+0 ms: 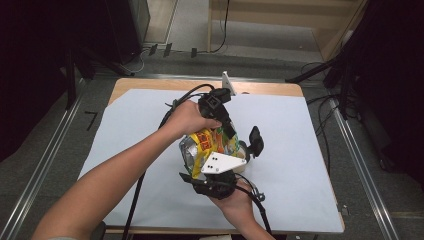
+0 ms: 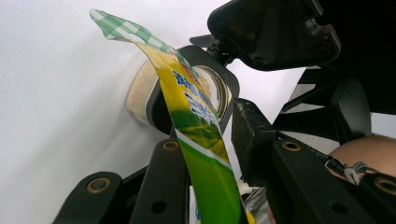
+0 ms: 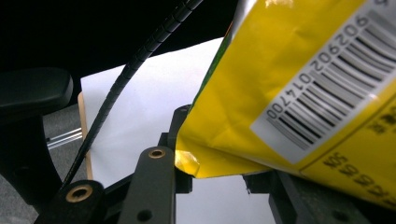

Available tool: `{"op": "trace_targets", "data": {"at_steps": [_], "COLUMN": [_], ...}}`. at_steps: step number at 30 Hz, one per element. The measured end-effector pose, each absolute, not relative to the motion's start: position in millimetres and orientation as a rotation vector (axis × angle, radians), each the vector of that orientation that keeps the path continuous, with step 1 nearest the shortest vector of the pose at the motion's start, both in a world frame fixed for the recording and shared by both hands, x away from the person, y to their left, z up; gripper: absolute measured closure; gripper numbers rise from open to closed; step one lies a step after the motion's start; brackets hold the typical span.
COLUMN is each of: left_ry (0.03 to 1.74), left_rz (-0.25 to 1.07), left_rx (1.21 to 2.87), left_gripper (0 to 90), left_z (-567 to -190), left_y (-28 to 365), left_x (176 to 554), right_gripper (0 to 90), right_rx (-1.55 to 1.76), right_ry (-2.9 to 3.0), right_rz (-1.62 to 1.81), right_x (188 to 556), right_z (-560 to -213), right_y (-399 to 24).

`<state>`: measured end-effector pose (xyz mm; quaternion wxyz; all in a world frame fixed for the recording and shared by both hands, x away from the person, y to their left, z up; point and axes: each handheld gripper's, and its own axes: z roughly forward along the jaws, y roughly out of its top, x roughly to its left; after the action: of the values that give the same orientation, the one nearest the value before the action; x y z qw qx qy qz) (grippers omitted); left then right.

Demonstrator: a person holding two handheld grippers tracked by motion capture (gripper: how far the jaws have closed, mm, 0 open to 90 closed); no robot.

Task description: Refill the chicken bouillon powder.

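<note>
Table (image 1: pixel 150 200): white sheet over wood top, largest thing in the high view, work going on near the middle.
Bag (image 1: pixel 207 145): yellow-green snack pouch, held up off the table between both grippers, crumpled, silver inside showing at the left edge. Long axis roughly from far-left gripper down toward near-right gripper in the high view.
Left gripper (image 1: pixel 225 125): coming in from the far side, hand on top, jaws pointing back toward the person. In the left gripper view, bag edge (image 2: pixel 201 140) running up between the jaws, jaws drawn in on it; looks clamped on the bag's thin edge strip.
Right gripper (image 1: pixel 235 157): near side, grey plate on top, hand under it. In the right gripper view, bag corner (image 3: pixel 280 93) with barcode sitting between the jaws; left jaw pressed against the folded corner, likely gripped, far pad hidden by the bag.
Jar (image 2: pixel 140 95): clear container with pale grainy fill, on the table just beyond the bag, behind the right gripper's jaw as seen from the left gripper view.
Key relation: bag stretched between the two grippers, one at each end; jar just below and beside the bag mouth side, nearer the right gripper. Probable next move: opening or tipping the bag toward the jar.
</note>
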<state>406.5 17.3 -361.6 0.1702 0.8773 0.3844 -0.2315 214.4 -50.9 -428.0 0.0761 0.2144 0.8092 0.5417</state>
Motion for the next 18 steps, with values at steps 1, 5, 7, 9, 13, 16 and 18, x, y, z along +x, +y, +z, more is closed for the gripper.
{"op": "trace_targets", "data": {"at_steps": [1,5,7,9,13,16,18], "left_ry": [1.091,1.081,1.079,1.077,1.071,1.046,1.041], "left_rz": [-0.656,-0.650,-0.653,-0.653,-0.648,-0.650,-0.647], "left_rx": [2.493,2.492,2.491,2.493,2.499,2.514,2.516], "left_gripper": [75.7,75.7,75.7,75.8,75.9,75.9,75.9], "left_z": [-361.6,-361.1,-360.9,-361.0,-361.3,-361.3,-361.0], "left_y": [17.2,17.1,17.0,17.1,16.7,17.3,17.2], "left_x": [406.4,406.0,405.9,405.9,405.3,405.5,405.2], "right_gripper": [70.5,70.5,70.5,70.5,70.6,70.5,70.1], "right_rx": [0.649,0.648,0.654,0.655,0.650,0.656,0.663], "right_ry": [2.430,2.428,2.428,2.429,2.426,2.429,2.432], "right_rz": [1.624,1.624,1.621,1.619,1.612,1.614,1.633], "right_x": [213.8,213.5,213.3,213.2,213.0,212.3,212.9], "right_z": [-428.0,-428.0,-427.8,-427.8,-428.9,-430.1,-430.8], "right_y": [-50.7,-50.4,-50.2,-50.0,-49.4,-48.9,-49.0]}}
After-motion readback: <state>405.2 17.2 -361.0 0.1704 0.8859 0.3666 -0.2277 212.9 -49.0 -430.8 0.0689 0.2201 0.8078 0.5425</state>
